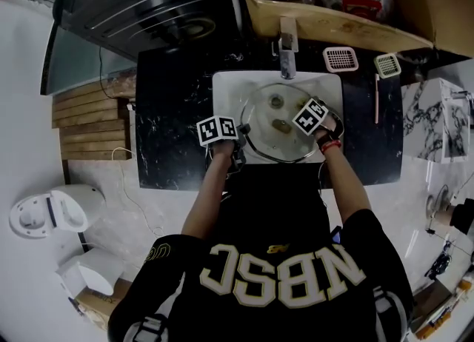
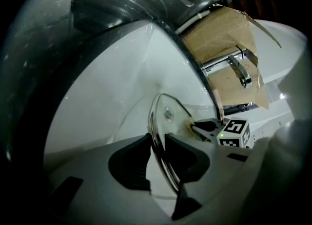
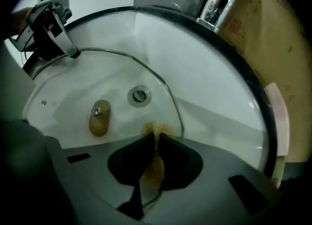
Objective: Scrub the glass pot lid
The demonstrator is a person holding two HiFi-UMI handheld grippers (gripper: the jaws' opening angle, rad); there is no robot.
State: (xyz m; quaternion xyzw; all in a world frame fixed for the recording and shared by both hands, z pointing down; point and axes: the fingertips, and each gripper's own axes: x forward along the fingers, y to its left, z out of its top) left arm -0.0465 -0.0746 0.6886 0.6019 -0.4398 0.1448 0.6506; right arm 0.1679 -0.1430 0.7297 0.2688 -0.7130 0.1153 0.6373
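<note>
Glass-safe pressure only: with left gripper (image 2: 157,139) clamped on the rim of the lid (image 2: 171,108) and right gripper (image 3: 155,139) pinching the brown sponge (image 3: 157,128), rub short overlapping strokes.

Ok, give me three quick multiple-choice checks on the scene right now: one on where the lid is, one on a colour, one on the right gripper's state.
1. Where is the glass pot lid?
A) on the black countertop
B) in the white sink
C) on the cardboard box

2. What colour is the lid's knob?
A) tan brown
B) red
C) blue

3. The right gripper is:
A) open and empty
B) shut on the faucet
C) shut on a yellowish scrub pad

Answers:
1. B: the head view shows the lid inside the basin.
2. A: the right gripper view shows a tan knob at the lid's middle.
3. C: in the right gripper view the jaws pinch the pad, whose tip rests on the glass.
</note>
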